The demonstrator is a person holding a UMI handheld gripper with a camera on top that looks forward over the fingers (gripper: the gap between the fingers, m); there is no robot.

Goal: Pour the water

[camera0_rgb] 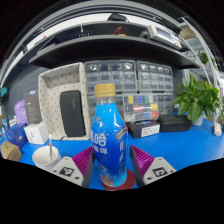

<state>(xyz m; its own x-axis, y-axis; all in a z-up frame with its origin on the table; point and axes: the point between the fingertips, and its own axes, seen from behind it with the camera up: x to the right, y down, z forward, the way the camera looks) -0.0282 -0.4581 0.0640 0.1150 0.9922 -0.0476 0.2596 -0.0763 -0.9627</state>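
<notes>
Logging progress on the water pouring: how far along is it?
Done: the blue bottle stands upright between the jaws of the gripper, apparently gripped. In hand: holding it; its yellow cap is still on. Left: uncapping, then pouring, perhaps into the white cup nearby.

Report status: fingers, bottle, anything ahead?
Gripper shut on blue bottle, held upright, yellow cap on. White cup on the blue table, ahead and to one side. Nothing between bottle and cup.

The bottle (108, 140) is hiding what stands behind it; its label text is reading too small. Drawer (125, 78) contents are staying too tiny to tell.
</notes>
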